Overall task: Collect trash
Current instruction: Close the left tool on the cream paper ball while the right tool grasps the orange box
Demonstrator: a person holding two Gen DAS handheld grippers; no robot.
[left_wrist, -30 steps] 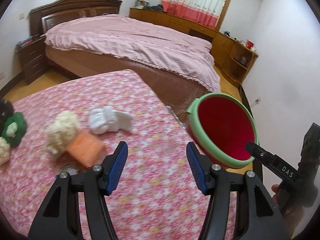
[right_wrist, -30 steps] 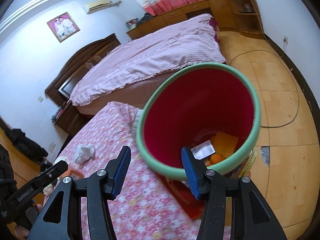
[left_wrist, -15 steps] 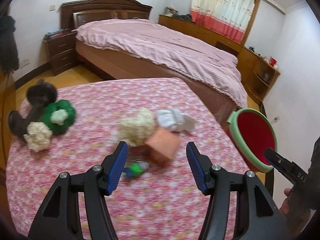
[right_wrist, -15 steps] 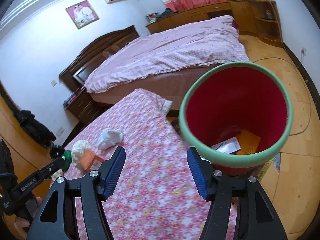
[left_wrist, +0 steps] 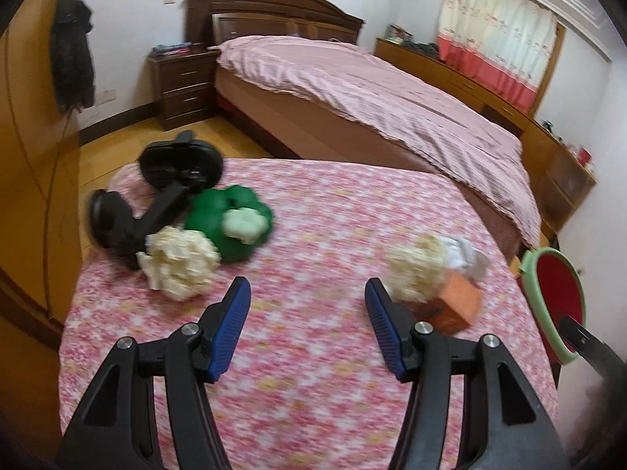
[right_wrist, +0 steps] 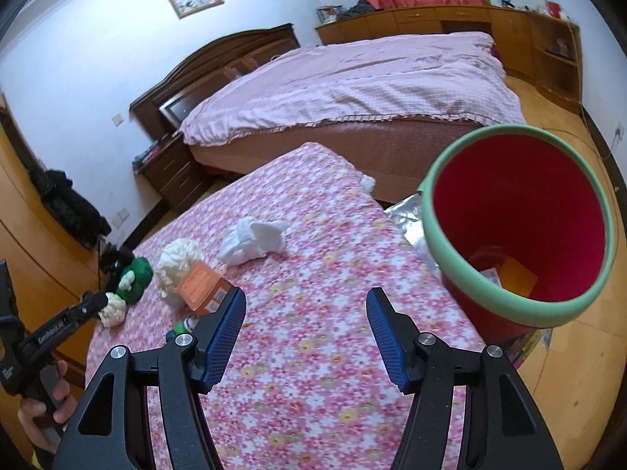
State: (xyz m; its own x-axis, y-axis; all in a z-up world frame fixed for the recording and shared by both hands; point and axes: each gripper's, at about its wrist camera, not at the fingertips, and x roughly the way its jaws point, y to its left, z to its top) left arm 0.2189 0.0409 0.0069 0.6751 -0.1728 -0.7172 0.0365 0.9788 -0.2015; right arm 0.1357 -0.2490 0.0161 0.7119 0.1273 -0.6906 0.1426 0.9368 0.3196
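Note:
A red bin with a green rim point(right_wrist: 517, 227) stands off the table's right edge, with scraps at its bottom; it also shows in the left wrist view point(left_wrist: 556, 305). On the pink floral table point(right_wrist: 313, 344) lie a white crumpled tissue point(right_wrist: 252, 241), an orange box point(right_wrist: 202, 288) and a cream cauliflower piece point(right_wrist: 178, 262). My left gripper point(left_wrist: 307, 313) is open and empty above the table, with the orange box point(left_wrist: 456, 305) and cauliflower piece point(left_wrist: 415, 270) to its right. My right gripper point(right_wrist: 305, 319) is open and empty, left of the bin.
A green toy point(left_wrist: 229, 223), another cauliflower piece point(left_wrist: 180, 262) and a black dumbbell point(left_wrist: 156, 196) lie at the table's far left. A pink bed point(left_wrist: 372, 94) stands behind the table. Silver foil point(right_wrist: 403, 219) hangs by the bin.
The left wrist view has swung left: the bin slid to the right edge and the green toy and dumbbell came into view. The right gripper has pulled back from the bin toward the table.

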